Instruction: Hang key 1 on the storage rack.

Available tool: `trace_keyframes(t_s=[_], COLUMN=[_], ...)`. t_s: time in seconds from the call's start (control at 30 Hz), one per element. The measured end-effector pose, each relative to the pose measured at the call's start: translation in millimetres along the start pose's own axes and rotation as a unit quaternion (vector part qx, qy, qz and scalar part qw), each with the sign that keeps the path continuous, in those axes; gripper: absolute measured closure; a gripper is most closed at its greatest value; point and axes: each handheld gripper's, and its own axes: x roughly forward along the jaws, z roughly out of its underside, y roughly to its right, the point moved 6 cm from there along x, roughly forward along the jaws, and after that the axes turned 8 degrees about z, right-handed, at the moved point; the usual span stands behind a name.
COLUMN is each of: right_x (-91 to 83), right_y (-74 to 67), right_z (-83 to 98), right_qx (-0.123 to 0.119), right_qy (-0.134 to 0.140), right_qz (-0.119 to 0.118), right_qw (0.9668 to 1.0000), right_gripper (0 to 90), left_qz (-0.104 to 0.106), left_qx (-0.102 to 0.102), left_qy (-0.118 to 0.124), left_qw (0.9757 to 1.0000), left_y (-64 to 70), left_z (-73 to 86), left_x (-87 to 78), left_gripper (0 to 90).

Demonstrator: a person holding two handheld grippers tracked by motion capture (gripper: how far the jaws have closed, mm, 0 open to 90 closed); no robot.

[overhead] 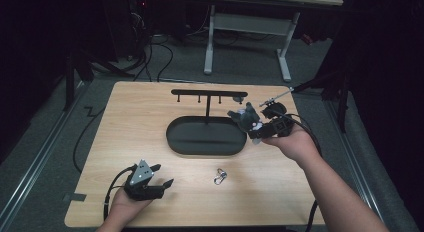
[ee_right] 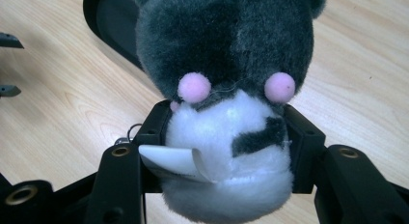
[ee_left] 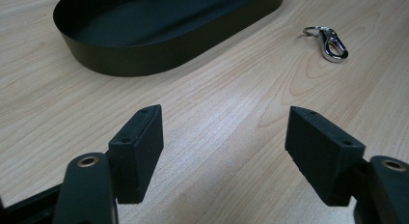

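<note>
Our right tongs [overhead: 256, 126] clamp the plush toy [overhead: 246, 117] by its white belly, above the black tray's [overhead: 206, 147] right end near the table's right edge. We probably should lift its loop, barely visible, onto the rack's [overhead: 209, 93] peg, squeezing gently. Left tongs [overhead: 157, 176] gape empty.

A light wooden table [overhead: 130, 122] carries a black oval tray [overhead: 206, 137] with a hook stand [overhead: 208, 95], and a silver key clip [overhead: 220, 176] near its front edge.
</note>
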Motion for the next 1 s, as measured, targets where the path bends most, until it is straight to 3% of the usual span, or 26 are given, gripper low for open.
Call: trace_keyframes(t_s=[0.57,1.0], right_x=[-10.2,-4.8], right_y=[8.9,32.6], right_z=[-28.4,-12.8], right_qx=[0.016,0.046], right_qy=[0.029,0.029], right_qz=[0.016,0.037], right_qw=[0.9993,0.9978], right_gripper=[47.2,47.2], left_qz=[0.001,0.004], left_qx=[0.002,0.005], left_qy=[-0.002,-0.005], left_qw=[1.0000,1.0000], left_y=[0.2,1.1], left_z=[0.3,1.1], left_x=[-0.1,1.1], left_gripper=[30.3,30.5])
